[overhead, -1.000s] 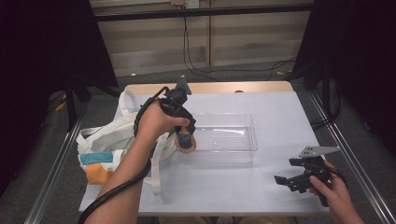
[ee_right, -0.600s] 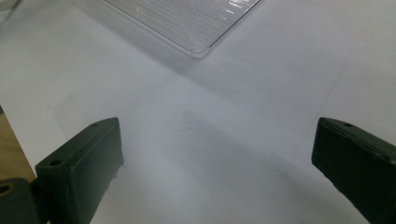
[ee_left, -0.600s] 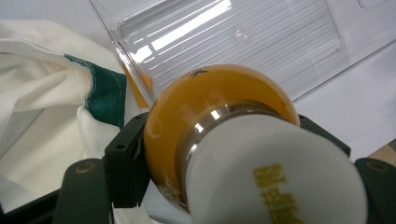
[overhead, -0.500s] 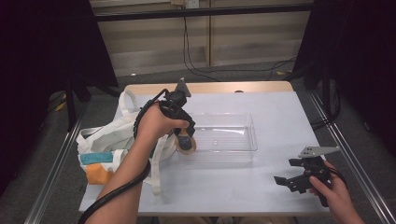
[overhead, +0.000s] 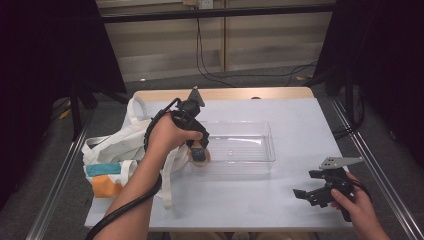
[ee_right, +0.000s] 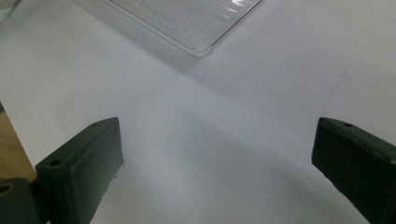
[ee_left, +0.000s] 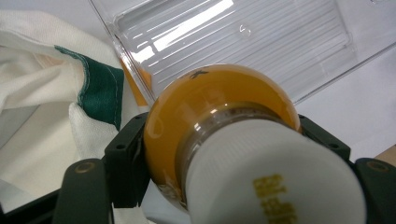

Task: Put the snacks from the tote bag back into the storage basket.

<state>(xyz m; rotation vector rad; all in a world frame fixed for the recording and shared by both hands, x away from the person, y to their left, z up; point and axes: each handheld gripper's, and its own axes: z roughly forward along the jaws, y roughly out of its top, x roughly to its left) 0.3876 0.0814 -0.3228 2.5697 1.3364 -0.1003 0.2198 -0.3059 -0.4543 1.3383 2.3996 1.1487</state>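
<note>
Jaws: left gripper point(ee_left: 224, 154) pinching an amber bottle point(ee_left: 219, 116); right gripper point(ee_right: 215, 177) spread, empty.
Risk: rounded glossy bottle may slip, striking the clear tray's point(overhead: 267, 145) rim near the worktop's point(overhead: 300, 115) left edge.

White screw cap point(ee_left: 275, 172) of the round amber-orange jar point(ee_left: 205, 107): gold printed characters on its top, cut off at the near edge of the left gripper view, not legible. No other text, label, brand, number or sign readable.
</note>
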